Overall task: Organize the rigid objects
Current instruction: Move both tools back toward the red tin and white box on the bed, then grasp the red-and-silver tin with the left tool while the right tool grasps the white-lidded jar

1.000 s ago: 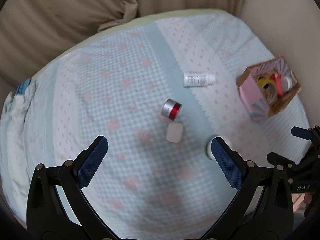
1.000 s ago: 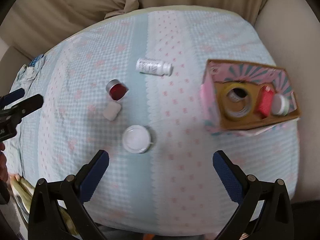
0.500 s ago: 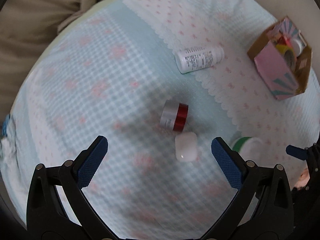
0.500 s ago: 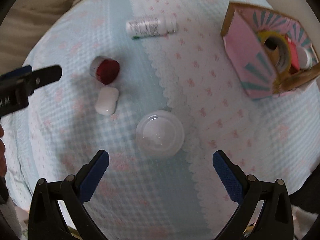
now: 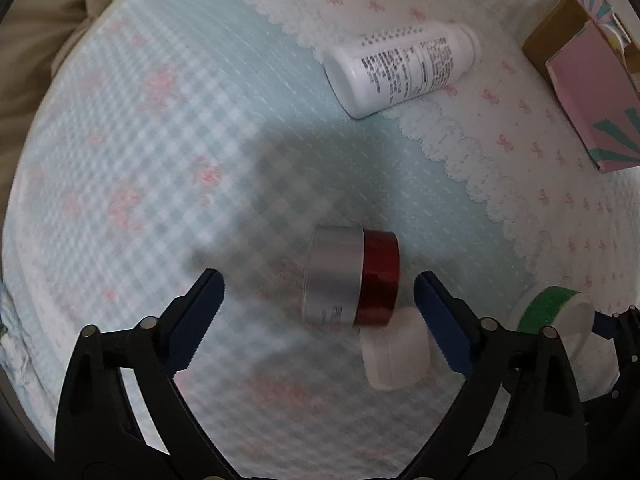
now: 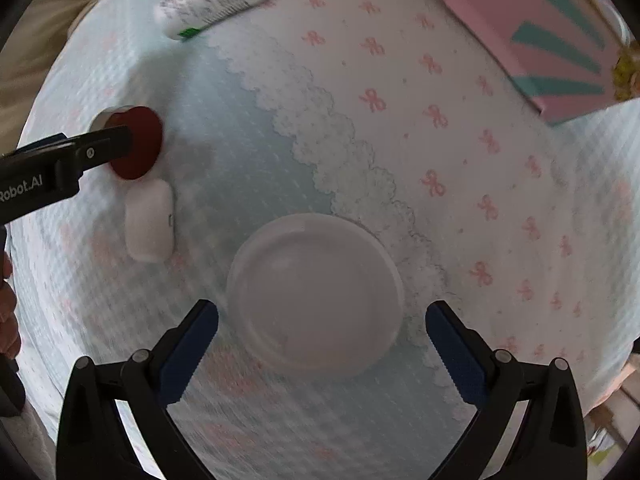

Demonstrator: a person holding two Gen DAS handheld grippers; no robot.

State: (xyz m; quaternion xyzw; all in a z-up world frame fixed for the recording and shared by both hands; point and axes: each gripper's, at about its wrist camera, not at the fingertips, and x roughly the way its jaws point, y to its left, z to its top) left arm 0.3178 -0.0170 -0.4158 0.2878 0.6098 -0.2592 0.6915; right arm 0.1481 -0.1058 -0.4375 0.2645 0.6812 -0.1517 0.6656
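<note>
A small silver-and-red jar (image 5: 352, 280) lies on its side on the bedspread. My left gripper (image 5: 318, 296) points down over it with a finger on either side. Its jaws are closing, and the pads stand clear of the jar. A white earbud case (image 5: 394, 352) lies right beside the jar, by the right finger. A round white jar (image 6: 316, 296) with a green label (image 5: 548, 304) stands between the wide-apart fingers of my right gripper (image 6: 322, 320), untouched. One left-gripper finger (image 6: 100, 148) crosses the red jar (image 6: 138, 142) in the right wrist view.
A white printed bottle (image 5: 404, 68) lies on its side farther up the blue and pink bedspread (image 5: 160, 160). A pink cardboard box (image 5: 592, 92) with teal rays stands at the far right. A person's hand (image 6: 8, 312) shows at the left edge.
Both grippers have come down close to the bedspread. The left one now straddles the silver-and-red jar with narrower jaws. The right one straddles the white jar.
</note>
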